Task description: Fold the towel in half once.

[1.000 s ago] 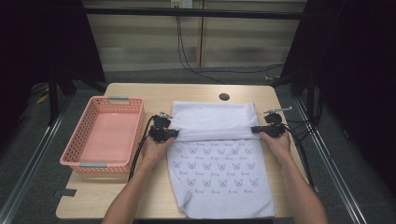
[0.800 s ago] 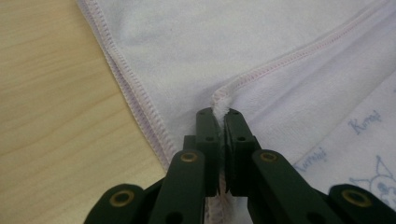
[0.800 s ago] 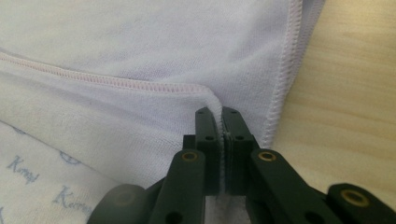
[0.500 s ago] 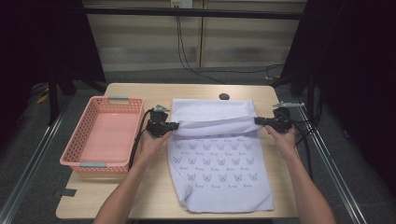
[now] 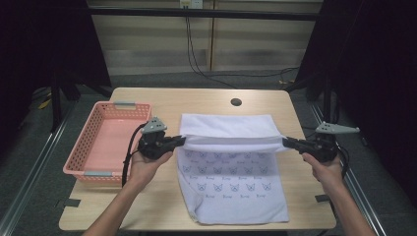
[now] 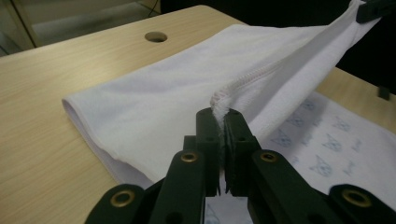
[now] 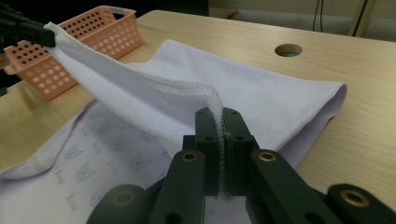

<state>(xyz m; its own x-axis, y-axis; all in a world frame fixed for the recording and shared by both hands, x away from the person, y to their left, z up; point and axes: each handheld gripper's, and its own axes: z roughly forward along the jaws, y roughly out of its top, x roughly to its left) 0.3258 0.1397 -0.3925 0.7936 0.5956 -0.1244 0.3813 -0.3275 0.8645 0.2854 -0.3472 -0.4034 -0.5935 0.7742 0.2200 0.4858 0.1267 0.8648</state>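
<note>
pink basket (image 5: 105, 140) blocks table's left side; bare wood (image 5: 206, 101) beyond towel (image 5: 231, 167) free.

towels: just one (image 5: 231, 167)
pink baskets: one (image 5: 105, 142), over at 9 o'clock
claws: two, left (image 5: 181, 140) and right (image 5: 286, 141)
surface holes: one (image 5: 236, 102)

White towel (image 5: 231, 167) with blue butterfly print; pink basket (image 5: 105, 142).

1. My right claw (image 7: 219, 122) pinches the towel's (image 7: 261, 100) stitched hem.
2. The pink basket (image 7: 79, 44) sits beyond the towel, where my left claw (image 7: 21, 27) grips its other corner.
</note>
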